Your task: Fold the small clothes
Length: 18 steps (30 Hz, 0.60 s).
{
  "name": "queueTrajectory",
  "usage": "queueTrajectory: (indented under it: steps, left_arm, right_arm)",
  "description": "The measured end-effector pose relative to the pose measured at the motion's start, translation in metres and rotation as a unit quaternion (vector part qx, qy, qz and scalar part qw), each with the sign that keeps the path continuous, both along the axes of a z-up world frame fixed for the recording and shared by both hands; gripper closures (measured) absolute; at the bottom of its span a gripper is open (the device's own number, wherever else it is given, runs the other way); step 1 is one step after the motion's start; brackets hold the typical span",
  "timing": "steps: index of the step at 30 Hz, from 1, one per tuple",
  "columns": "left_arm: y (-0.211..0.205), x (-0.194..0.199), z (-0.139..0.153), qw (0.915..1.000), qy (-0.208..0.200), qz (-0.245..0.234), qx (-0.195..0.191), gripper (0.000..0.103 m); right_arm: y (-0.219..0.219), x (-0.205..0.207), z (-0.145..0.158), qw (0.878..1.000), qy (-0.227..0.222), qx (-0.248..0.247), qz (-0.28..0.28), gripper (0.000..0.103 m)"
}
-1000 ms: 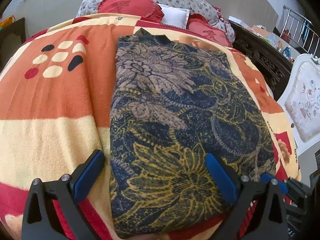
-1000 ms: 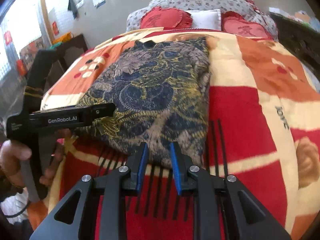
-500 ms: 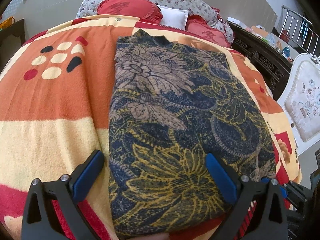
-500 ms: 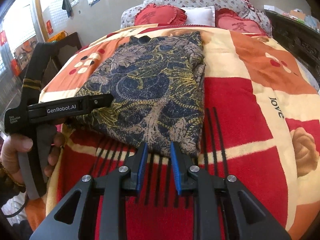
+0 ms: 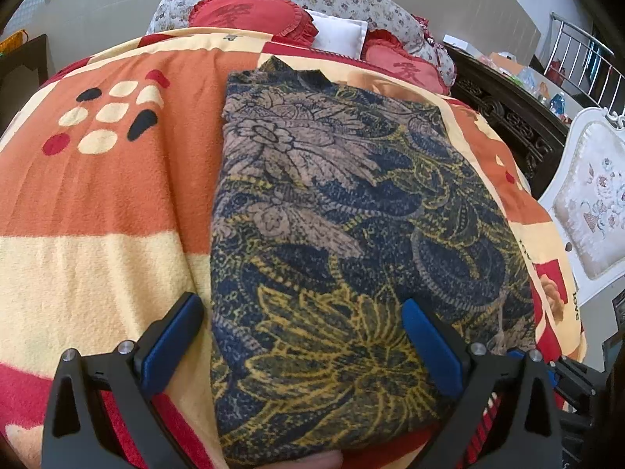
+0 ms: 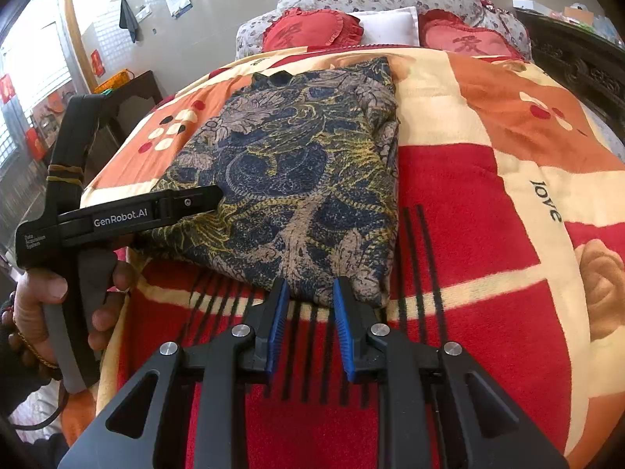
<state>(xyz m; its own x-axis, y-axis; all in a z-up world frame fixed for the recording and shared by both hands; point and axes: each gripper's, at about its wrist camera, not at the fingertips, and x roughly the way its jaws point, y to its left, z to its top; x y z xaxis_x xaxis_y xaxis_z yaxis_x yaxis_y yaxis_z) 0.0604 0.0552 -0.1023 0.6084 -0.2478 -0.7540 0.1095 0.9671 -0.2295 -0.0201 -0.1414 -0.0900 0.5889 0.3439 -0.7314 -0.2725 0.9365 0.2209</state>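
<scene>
Currently my left gripper (image 5: 300, 340) is spread wide over the near-left part of the folded floral garment (image 5: 351, 215) on the blanket (image 5: 97, 195); my right gripper (image 6: 310, 316) sits partly apart at the garment's near-right corner, clamping nothing.

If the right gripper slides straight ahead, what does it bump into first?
Probably the near hem of the folded patterned garment. The right gripper points at that edge with its jaws slightly apart, just above the blanket. Whether its tips already touch the cloth is unclear.

Left tongs (image 5: 300, 336) wide apart — right tongs (image 6: 310, 301) narrower.
</scene>
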Motion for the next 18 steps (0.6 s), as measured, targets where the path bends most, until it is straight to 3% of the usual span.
queueTrajectory:
  steps: [4,7,10,15,18]
  left_arm:
    - [0.0,-0.006,0.014,0.9995,0.027,0.001,0.015,0.0]
    - [-0.003,-0.023,0.042,0.997,0.028,0.027,0.066,0.0]
    - [-0.009,-0.034,0.068,0.9926,0.03,0.043,0.11,0.0]
    - [-0.023,-0.048,0.108,0.9897,-0.006,0.043,0.136,0.0]
    - [-0.031,-0.051,0.121,0.9899,-0.018,0.04,0.135,0.0]
  right_arm:
    - [0.002,0.0,0.0,1.0,0.014,-0.013,-0.004,0.067]
    - [0.011,-0.002,0.005,0.997,0.066,-0.041,-0.015,0.06]
    - [0.02,-0.012,0.019,0.994,0.078,-0.07,-0.021,0.06]
    - [0.018,-0.018,0.066,0.995,0.036,-0.066,-0.065,0.058]
    - [0.01,-0.022,0.096,0.994,-0.006,-0.057,-0.097,0.048]
